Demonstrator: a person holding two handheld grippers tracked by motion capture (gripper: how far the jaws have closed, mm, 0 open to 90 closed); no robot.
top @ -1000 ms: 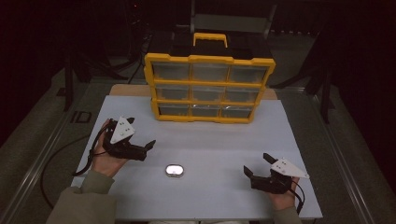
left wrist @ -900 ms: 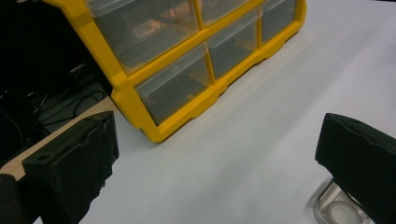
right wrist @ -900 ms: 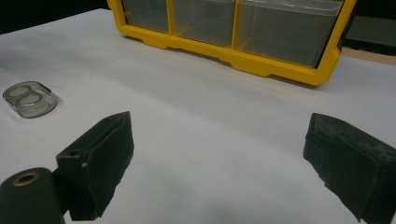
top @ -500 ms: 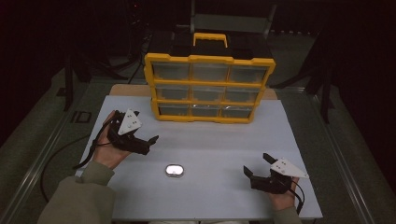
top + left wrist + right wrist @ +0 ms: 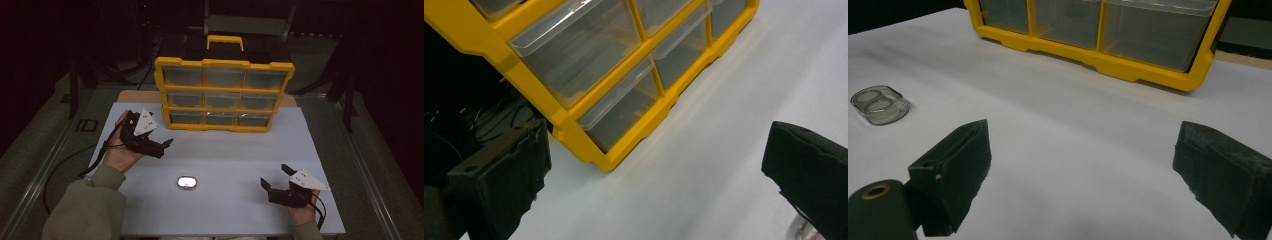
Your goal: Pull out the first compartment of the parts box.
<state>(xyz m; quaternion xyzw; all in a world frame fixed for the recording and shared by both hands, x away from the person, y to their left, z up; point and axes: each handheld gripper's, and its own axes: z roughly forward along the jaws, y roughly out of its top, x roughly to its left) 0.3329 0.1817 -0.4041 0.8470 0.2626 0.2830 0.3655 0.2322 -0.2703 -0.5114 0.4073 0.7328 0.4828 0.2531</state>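
Observation:
A yellow drawer cabinet (image 5: 224, 95) with clear drawers stands upright at the back of the white table (image 5: 225, 150). A small clear oval case (image 5: 186, 182) lies flat in the front middle. My left gripper (image 5: 165, 147) is open and holds nothing. It hovers left of the cabinet's lower left corner, jaws pointing right. In the left gripper view the cabinet's bottom drawers (image 5: 621, 107) lie close ahead between the wide jaws. My right gripper (image 5: 275, 176) rests open near the front right. In its own view the case (image 5: 879, 104) lies far left and the cabinet (image 5: 1108, 55) ahead.
A black and yellow carry handle (image 5: 226, 40) tops the cabinet. Cables trail from the left gripper off the table's left edge (image 5: 100, 150). Dark floor and stands surround the table. Bare white surface lies between the case and the cabinet.
My left gripper has moved forward and slightly right, closer to the cabinet's lower left corner. The right gripper and the case have stayed put.

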